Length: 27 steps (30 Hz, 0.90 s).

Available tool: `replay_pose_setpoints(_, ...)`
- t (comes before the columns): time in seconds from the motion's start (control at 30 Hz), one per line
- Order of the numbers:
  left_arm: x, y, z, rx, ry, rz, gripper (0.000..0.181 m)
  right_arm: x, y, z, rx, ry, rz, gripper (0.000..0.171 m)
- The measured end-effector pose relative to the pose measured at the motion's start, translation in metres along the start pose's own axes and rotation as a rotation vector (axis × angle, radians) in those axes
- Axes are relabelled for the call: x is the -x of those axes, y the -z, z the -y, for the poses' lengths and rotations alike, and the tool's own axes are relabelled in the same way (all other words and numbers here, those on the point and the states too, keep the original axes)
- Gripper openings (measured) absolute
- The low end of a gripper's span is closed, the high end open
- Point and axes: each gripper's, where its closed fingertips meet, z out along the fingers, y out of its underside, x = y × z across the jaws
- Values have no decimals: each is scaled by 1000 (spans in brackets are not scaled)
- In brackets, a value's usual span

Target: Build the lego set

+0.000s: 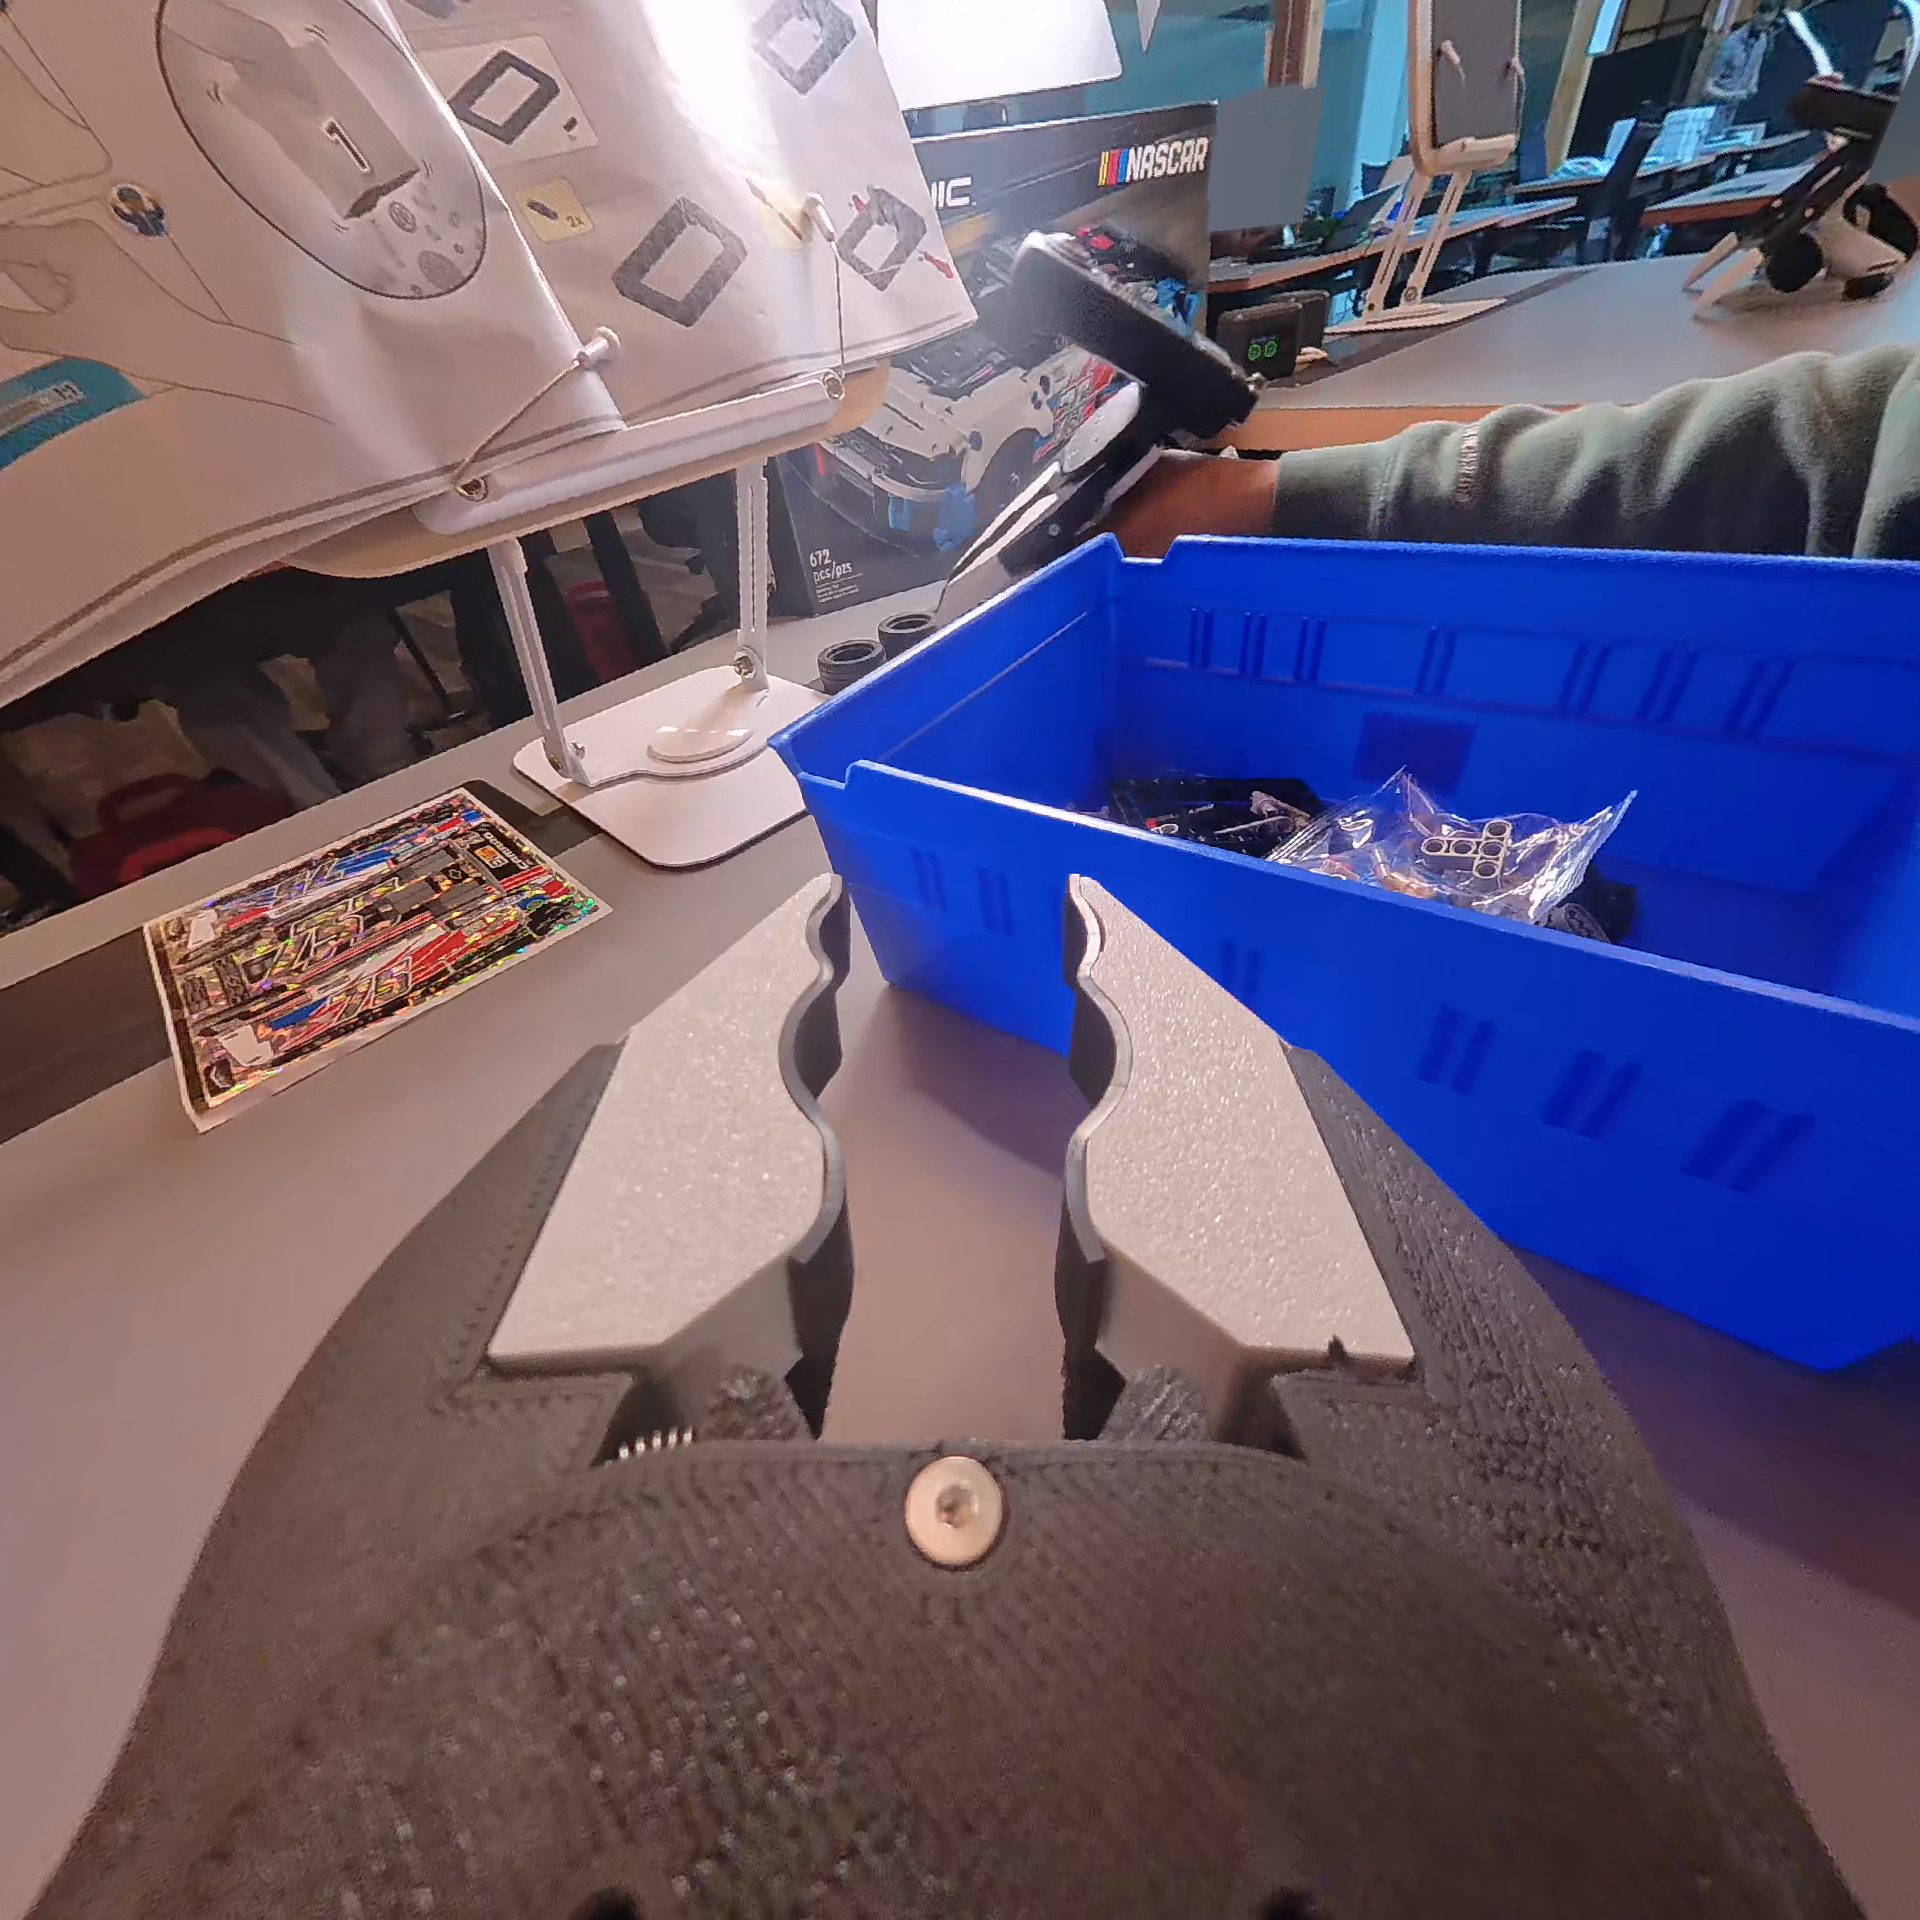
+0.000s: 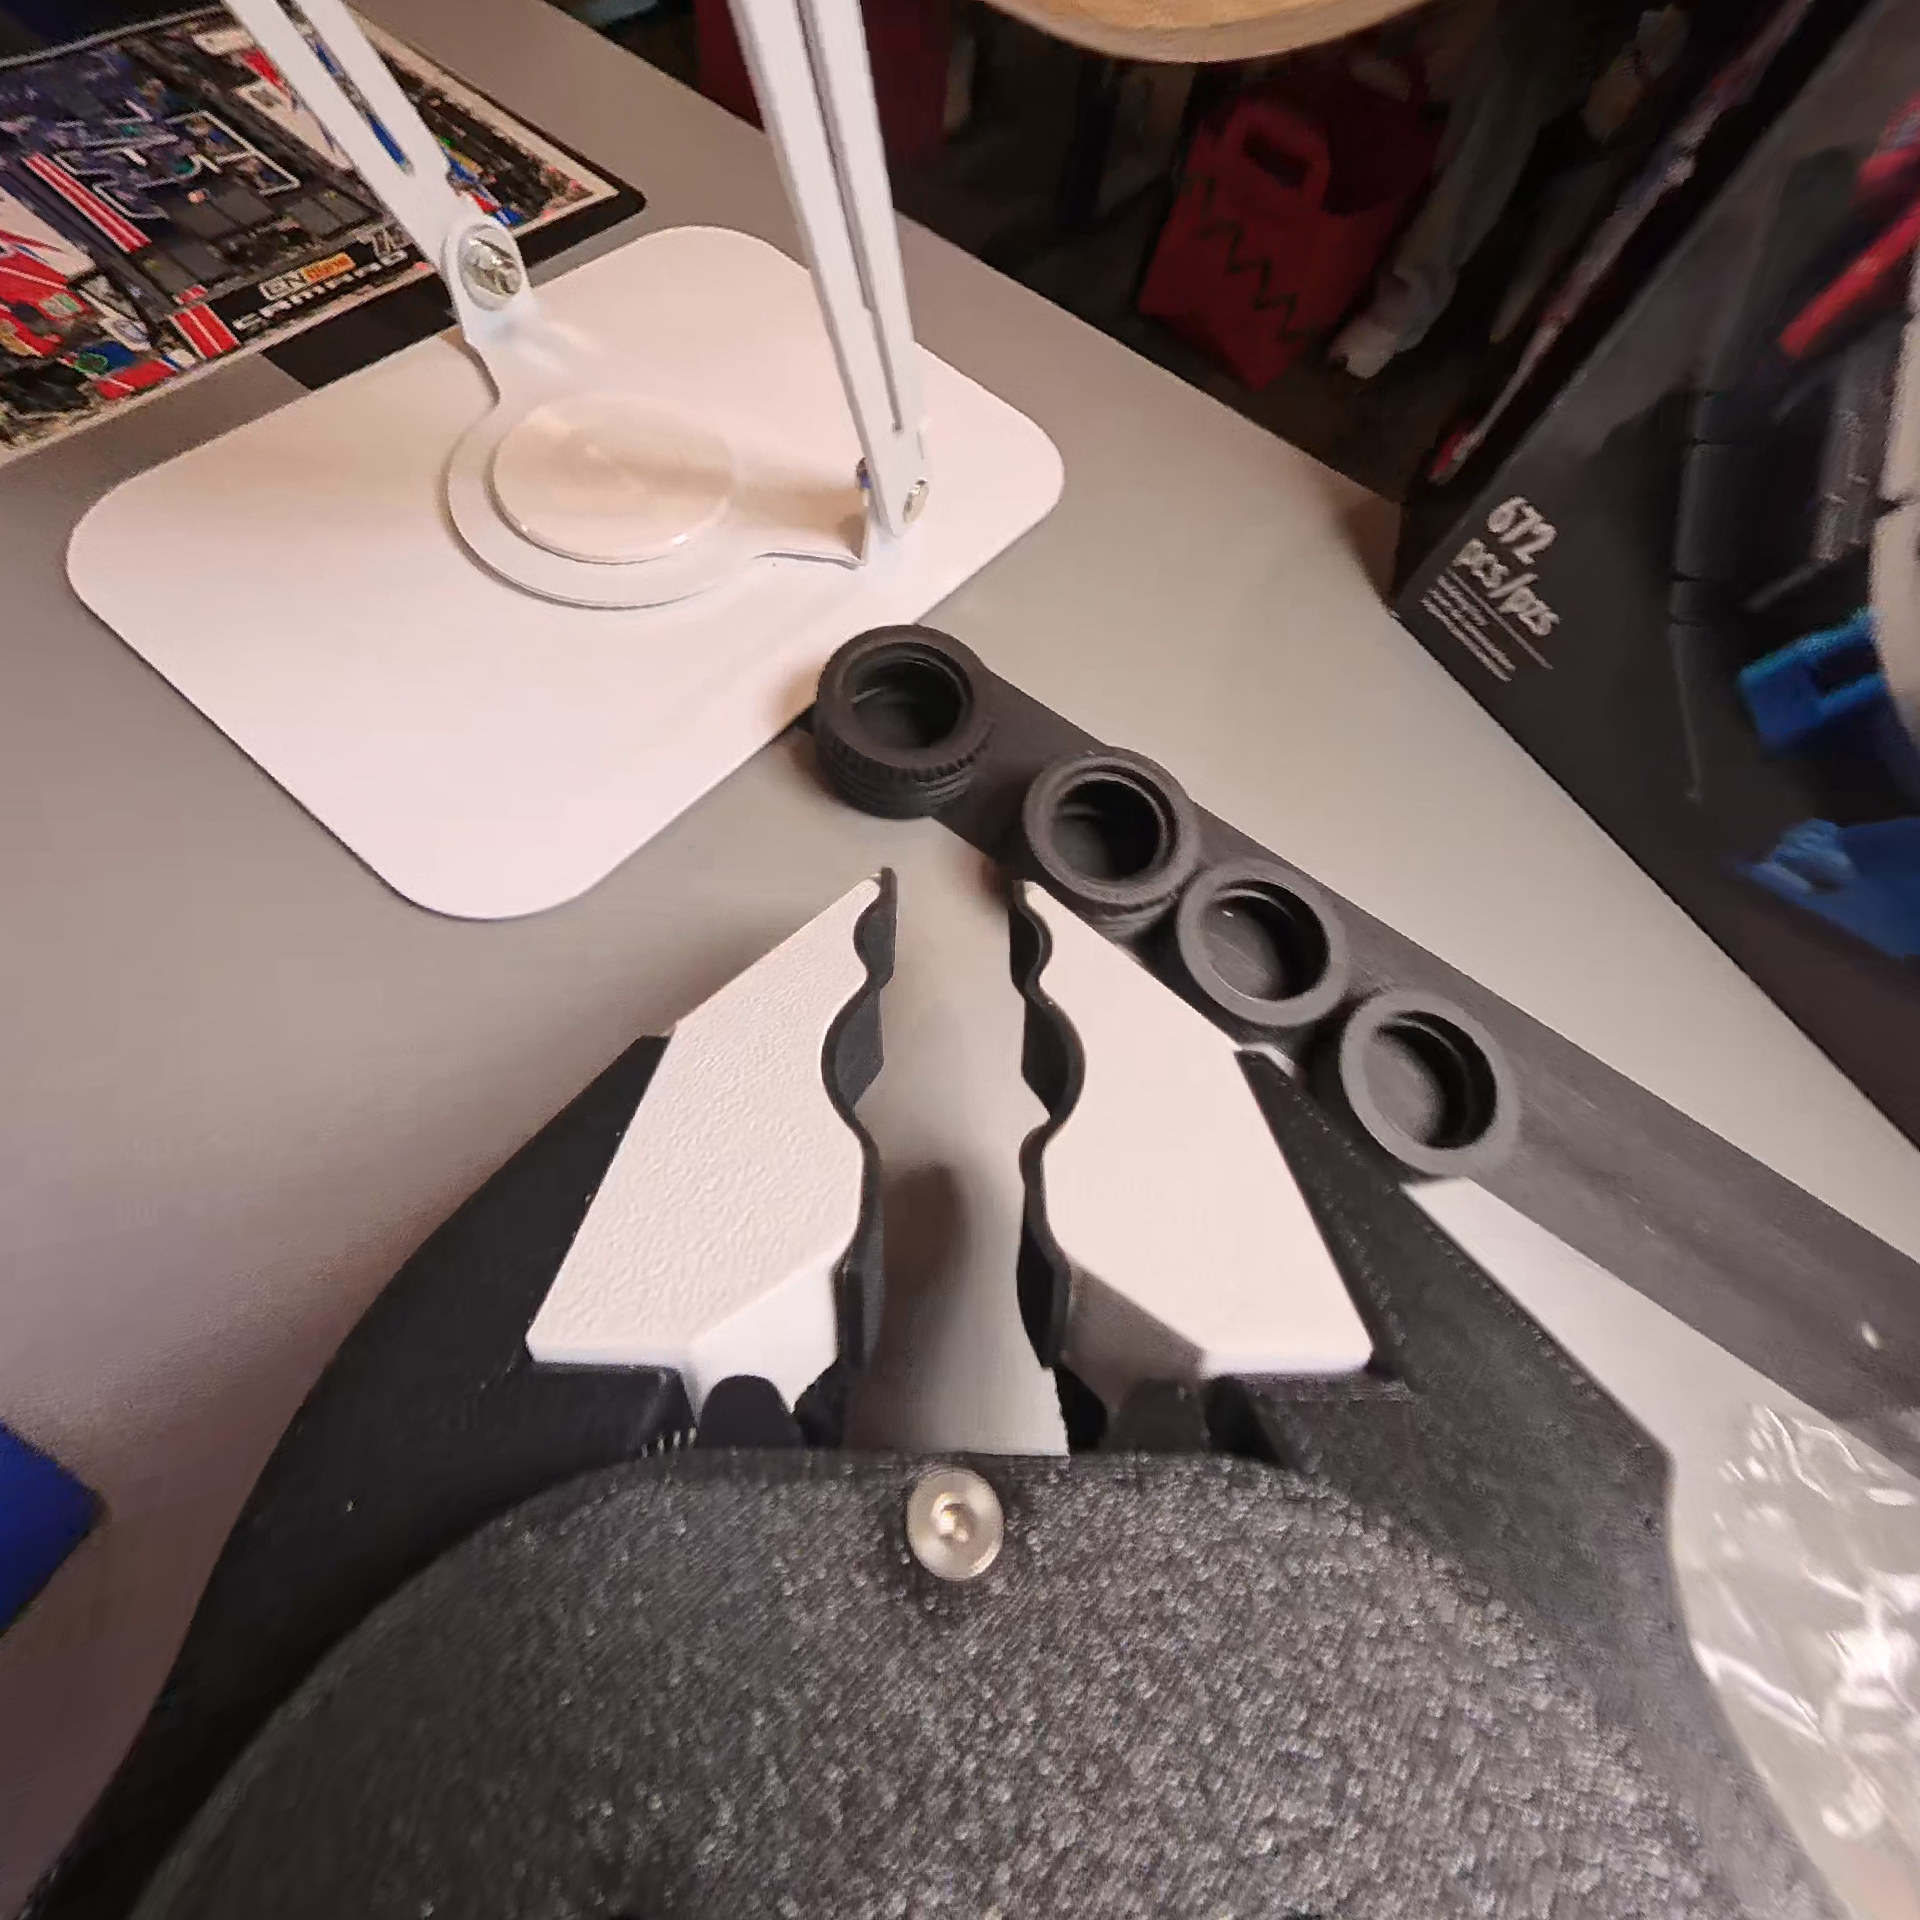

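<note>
My left gripper (image 1: 951, 899) is open and empty, low over the grey table, just in front of the near wall of a blue bin (image 1: 1299, 987). The bin holds a clear bag of lego parts (image 1: 1455, 847) and dark loose pieces (image 1: 1195, 805). My right gripper (image 2: 948, 896) is open and empty above the table, its tips just short of a row of several black rubber tyres (image 2: 1107, 826) lying on a black strip (image 2: 1662, 1153). In the left wrist view the right gripper (image 1: 1122, 343) shows behind the bin, held by a person's hand with a green sleeve (image 1: 1610, 457), near two tyres (image 1: 878, 649).
A white stand (image 2: 416, 644) carries the open instruction booklet (image 1: 416, 239) over the table. A shiny sticker sheet (image 1: 374, 935) lies at the left. The black lego box (image 2: 1662, 520) stands at the back right. A clear plastic bag (image 2: 1829, 1621) lies at the right edge. One gripper's finger ends stand about 40 centimetres off the other's.
</note>
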Motion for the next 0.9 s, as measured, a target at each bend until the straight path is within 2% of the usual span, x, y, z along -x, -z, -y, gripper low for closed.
replay_pose_setpoints(0.07,-1,0,1,-5,8,-8,39,-14,11,-5,8,-21,-36,20)
replay_pose_setpoints(0.17,-6,-3,0,1,6,-27,39,-32,7,-15,56,-31,-92,22)
replay_pose_setpoints(0.33,-7,-5,-6,25,-20,-21,39,-30,-23,-16,95,-81,-64,24)
replay_pose_setpoints(0.5,-1,0,0,-4,9,-6,39,-22,-18,-9,57,-103,-12,23)
replay_pose_setpoints(0.6,-1,1,3,-12,1,-6,39,-20,17,-3,-25,-114,-6,26)
replay_pose_setpoints(0.73,-3,2,8,-25,-8,-1,39,9,103,26,-260,-154,60,35)
replay_pose_setpoints(0.83,-7,2,10,-27,-4,-16,39,66,162,28,-295,-214,230,63)
replay_pose_setpoints(0.87,-9,2,10,-28,-10,-19,39,83,179,24,-298,-202,258,60)
replay_pose_setpoints(0.9,-11,2,11,-29,-18,-23,39,96,197,22,-331,-151,257,20)
